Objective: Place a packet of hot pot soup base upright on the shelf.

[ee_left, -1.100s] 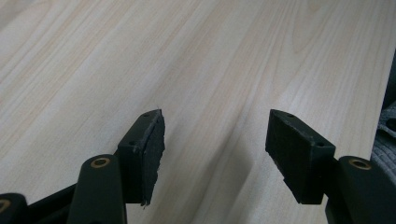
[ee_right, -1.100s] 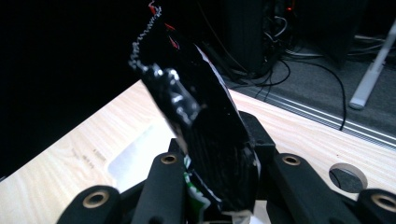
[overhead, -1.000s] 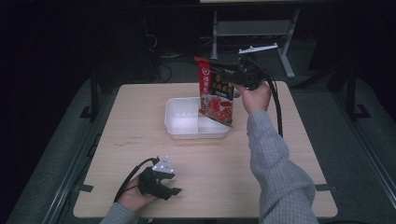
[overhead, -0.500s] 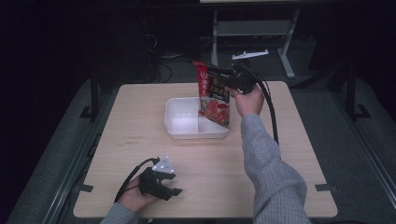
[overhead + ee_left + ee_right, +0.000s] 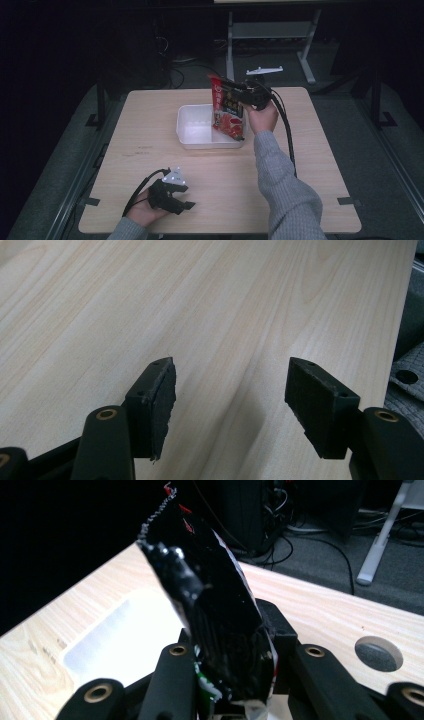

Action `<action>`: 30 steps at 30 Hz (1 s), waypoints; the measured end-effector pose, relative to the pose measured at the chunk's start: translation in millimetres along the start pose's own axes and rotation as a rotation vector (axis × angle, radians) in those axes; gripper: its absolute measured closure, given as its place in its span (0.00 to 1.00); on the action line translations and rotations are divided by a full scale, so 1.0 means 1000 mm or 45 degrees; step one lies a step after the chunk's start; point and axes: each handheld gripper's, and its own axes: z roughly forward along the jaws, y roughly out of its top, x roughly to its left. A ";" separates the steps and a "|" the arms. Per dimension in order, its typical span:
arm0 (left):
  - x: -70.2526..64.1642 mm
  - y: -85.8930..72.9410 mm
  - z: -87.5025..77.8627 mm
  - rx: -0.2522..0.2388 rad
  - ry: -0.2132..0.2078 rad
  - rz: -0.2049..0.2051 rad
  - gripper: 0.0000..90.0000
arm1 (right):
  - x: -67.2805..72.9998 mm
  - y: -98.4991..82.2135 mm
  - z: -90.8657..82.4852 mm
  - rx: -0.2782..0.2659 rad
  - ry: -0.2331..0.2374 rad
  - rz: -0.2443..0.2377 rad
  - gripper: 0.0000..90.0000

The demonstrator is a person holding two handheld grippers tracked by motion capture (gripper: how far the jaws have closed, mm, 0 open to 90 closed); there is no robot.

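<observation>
Left gripper: the black two-jaw left gripper [image 5: 172, 196] with a grey three-cornered plate on top lies low at the near left of the pale wooden table [image 5: 150, 150], held in the person's left hand [image 5: 142, 212]. In the left gripper view its jaws stand wide apart over bare wood grain, with nothing between them.

Left cable: a black cable loops from this gripper toward the table's near left edge.

Tub: a shallow, white, rectangular plastic tub [image 5: 197, 131] sits on the table past its middle, well apart from the left gripper. In the right gripper view it shows as a pale, blurred rectangle [image 5: 120, 640] below and left of the jaws.

Pouch: a red and black printed foil food pouch [image 5: 227, 107] stands nearly upright, its lower end down inside the tub's right part and its top tilted left. The right gripper view shows its dark, glossy side and serrated top edge [image 5: 210, 610].

Right gripper: the black two-jaw right gripper [image 5: 245, 92] is raised over the tub's right side, held in the person's right hand [image 5: 262, 117]. Its jaws are closed tight on the pouch's upper part.

Right sleeve: a grey knitted sleeve [image 5: 285, 195] runs from the near edge up to that hand, with a black cable hanging beside it.
</observation>
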 end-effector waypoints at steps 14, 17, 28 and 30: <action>0.000 0.000 0.000 0.002 -0.006 -0.008 0.41 | 0.003 -0.012 -0.003 0.083 0.011 -0.031 0.75; 0.000 0.000 0.000 0.003 -0.008 -0.004 0.41 | 0.003 -0.014 -0.005 0.102 0.008 -0.049 0.75; 0.001 0.001 0.000 -0.004 -0.002 -0.002 0.40 | -0.008 -0.021 -0.009 0.124 0.029 -0.001 0.73; 0.001 0.000 0.000 -0.005 -0.002 -0.001 0.40 | -0.011 -0.021 -0.009 0.119 0.069 0.040 0.68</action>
